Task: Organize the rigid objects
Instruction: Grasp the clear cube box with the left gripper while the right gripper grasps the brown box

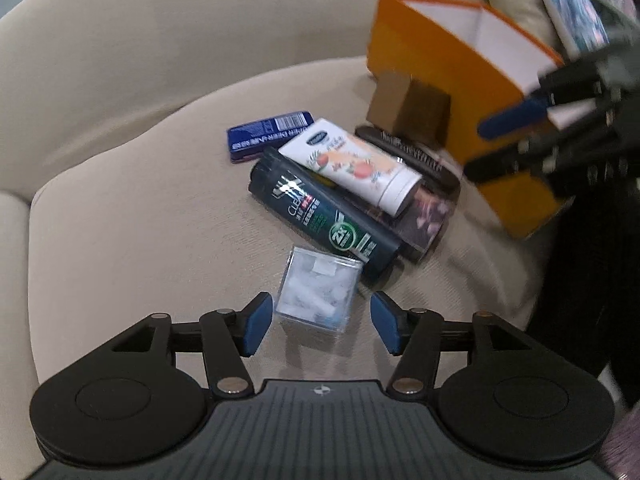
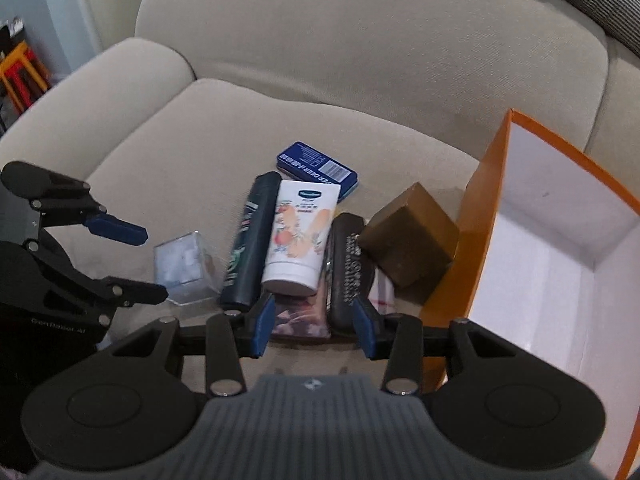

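Observation:
A pile lies on the beige sofa seat: a clear plastic box of white bits, a dark shampoo bottle, a white lotion tube, a blue tin, a black hairbrush and a brown cube box. An orange box with a white inside stands at the right. My left gripper is open, its fingers on either side of the clear box. My right gripper is open just in front of the lotion tube and hairbrush. The orange box is to its right.
The sofa backrest rises behind the pile and an armrest lies to the left. A patterned flat packet lies under the tube and bottle. Cushions sit behind the orange box. An orange stool stands far left.

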The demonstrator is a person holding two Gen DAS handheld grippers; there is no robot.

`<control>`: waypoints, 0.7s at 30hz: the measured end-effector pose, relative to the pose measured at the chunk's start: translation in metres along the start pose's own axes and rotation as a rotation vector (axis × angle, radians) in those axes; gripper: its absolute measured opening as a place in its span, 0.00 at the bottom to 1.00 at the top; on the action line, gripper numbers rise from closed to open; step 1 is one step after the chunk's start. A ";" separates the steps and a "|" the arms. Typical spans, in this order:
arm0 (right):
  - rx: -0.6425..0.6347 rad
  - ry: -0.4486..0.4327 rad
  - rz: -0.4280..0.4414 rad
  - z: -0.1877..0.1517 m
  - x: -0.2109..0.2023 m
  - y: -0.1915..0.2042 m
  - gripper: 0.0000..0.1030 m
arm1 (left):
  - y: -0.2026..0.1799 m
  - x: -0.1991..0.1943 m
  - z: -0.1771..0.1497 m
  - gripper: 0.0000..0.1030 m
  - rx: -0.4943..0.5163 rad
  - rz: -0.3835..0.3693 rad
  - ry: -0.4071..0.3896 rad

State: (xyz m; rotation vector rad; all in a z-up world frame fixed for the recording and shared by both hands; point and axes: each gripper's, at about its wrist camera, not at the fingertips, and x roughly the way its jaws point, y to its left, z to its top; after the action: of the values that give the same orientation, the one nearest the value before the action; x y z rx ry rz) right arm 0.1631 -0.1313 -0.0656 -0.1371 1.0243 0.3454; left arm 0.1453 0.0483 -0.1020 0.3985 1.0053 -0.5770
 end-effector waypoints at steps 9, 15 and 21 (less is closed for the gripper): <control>-0.205 -0.014 -0.173 0.015 0.015 0.004 0.49 | 0.001 0.023 0.006 0.54 0.032 -0.024 0.021; -0.401 -0.005 -0.326 0.015 0.040 0.019 0.51 | 0.013 0.019 0.016 0.52 -0.028 -0.002 -0.016; -0.403 0.038 -0.328 0.022 0.060 0.015 0.52 | 0.032 0.020 0.025 0.52 -0.112 0.033 -0.041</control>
State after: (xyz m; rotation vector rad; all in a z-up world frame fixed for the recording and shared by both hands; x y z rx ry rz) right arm 0.2044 -0.0985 -0.1043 -0.6689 0.9407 0.2453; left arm 0.1904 0.0537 -0.1057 0.3024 0.9850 -0.4947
